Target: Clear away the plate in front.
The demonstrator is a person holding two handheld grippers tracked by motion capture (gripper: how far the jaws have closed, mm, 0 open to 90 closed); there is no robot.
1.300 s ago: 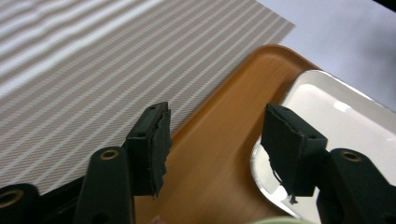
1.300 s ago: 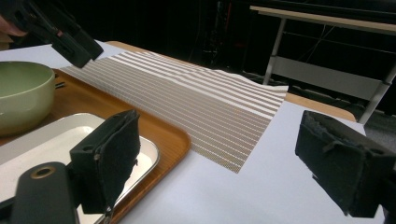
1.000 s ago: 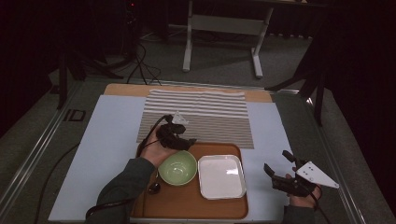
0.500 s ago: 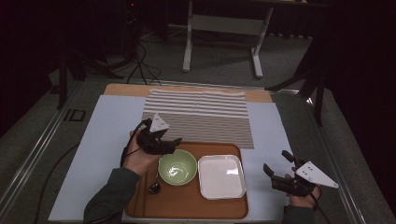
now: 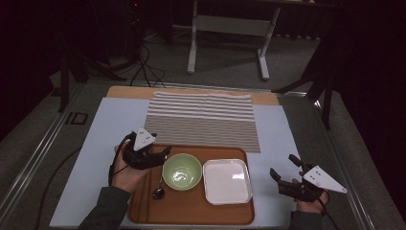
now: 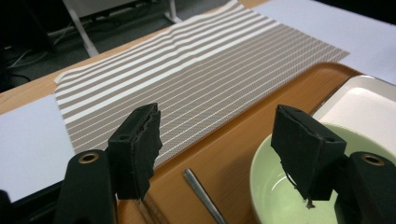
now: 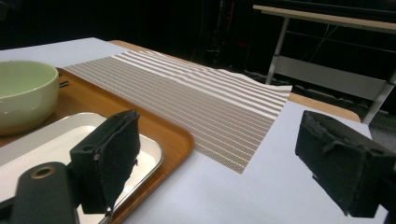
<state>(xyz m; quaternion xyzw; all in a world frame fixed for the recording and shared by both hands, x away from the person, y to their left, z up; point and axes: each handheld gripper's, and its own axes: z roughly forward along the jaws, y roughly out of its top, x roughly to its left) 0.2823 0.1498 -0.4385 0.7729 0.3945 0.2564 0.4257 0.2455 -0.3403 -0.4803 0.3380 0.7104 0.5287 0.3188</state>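
Dark surroundings; wooden tray (image 5: 191, 211) sits on a pale blue table cover. Left gripper (image 5: 160, 155), jaws just opened wide and empty, straddles the spoon (image 5: 158, 189) handle beside the green bowl (image 5: 182, 171). Risk: one jaw clips the bowl rim. Right gripper (image 5: 282, 178) stands wide, empty.

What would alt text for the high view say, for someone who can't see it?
A person's two hands each hold a black two-jaw gripper over a table: the left gripper, jaws open, sits beside a green bowl on a wooden tray, the right gripper off the tray's right. A spoon and white rectangular plate share the tray; a striped placemat lies behind.
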